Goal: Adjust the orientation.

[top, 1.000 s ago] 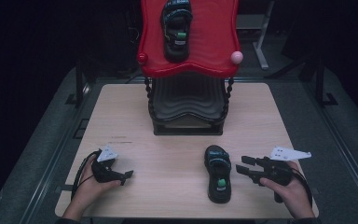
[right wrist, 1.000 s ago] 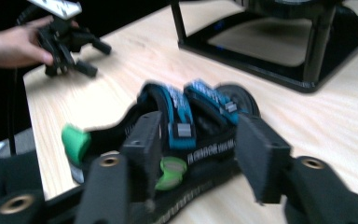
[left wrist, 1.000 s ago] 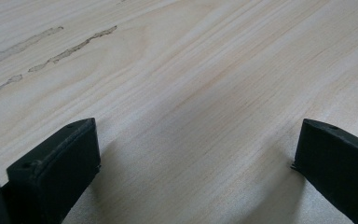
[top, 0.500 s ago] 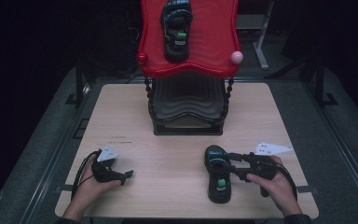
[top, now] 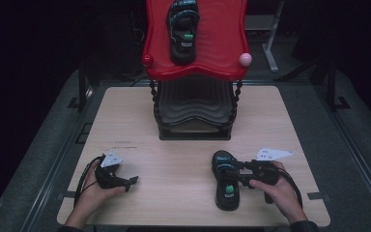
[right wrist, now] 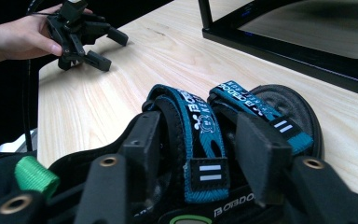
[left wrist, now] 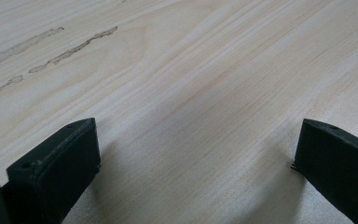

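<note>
From the high view, a black sandal with teal straps [top: 226, 180] lies on the near right of the light wooden table [top: 183, 140], the right gripper [top: 242, 173] at its right side. In the left gripper view, the left gripper [left wrist: 196, 163] rests with jaws spread over bare wood. In the right gripper view, the jaws have just been closing and straddle a teal strap.

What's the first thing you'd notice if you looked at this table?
The big red shelf at the far side of the table, with a black sandal lying on top. Its twin, a black sandal with blue straps, lies near the front, and the right gripper has its jaws around one of those straps.
</note>
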The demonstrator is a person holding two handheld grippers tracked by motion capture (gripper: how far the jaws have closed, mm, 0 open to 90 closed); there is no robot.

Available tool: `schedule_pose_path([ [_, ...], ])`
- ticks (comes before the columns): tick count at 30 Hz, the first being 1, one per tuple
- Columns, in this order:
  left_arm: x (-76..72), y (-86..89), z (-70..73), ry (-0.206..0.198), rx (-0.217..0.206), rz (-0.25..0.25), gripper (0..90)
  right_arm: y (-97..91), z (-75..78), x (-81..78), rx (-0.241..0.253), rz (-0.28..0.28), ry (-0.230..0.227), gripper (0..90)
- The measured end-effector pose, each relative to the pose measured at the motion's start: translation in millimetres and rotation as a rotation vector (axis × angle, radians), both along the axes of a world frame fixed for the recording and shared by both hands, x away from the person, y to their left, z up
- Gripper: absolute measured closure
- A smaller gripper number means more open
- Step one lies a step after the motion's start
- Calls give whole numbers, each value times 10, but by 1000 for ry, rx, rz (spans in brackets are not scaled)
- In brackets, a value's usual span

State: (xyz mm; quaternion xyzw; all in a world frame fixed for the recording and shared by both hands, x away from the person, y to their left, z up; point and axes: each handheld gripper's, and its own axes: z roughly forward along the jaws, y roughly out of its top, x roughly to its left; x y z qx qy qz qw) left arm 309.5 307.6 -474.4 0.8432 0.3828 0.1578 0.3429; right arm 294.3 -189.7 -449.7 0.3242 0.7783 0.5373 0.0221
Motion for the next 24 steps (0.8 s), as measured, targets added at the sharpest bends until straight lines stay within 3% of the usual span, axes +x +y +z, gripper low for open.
schedule_pose_path([
  [4,1,-1,0,0,0,1,0,37,-27,26,-2,1,6,580],
  [8,1,-1,0,0,0,1,0,33,-26,31,30,9,13,652],
  [14,1,-1,0,0,0,1,0,4,6,14,58,5,21,663],
  [24,1,0,1,2,2,0,0,-76,270,-61,134,-2,-43,666],
])
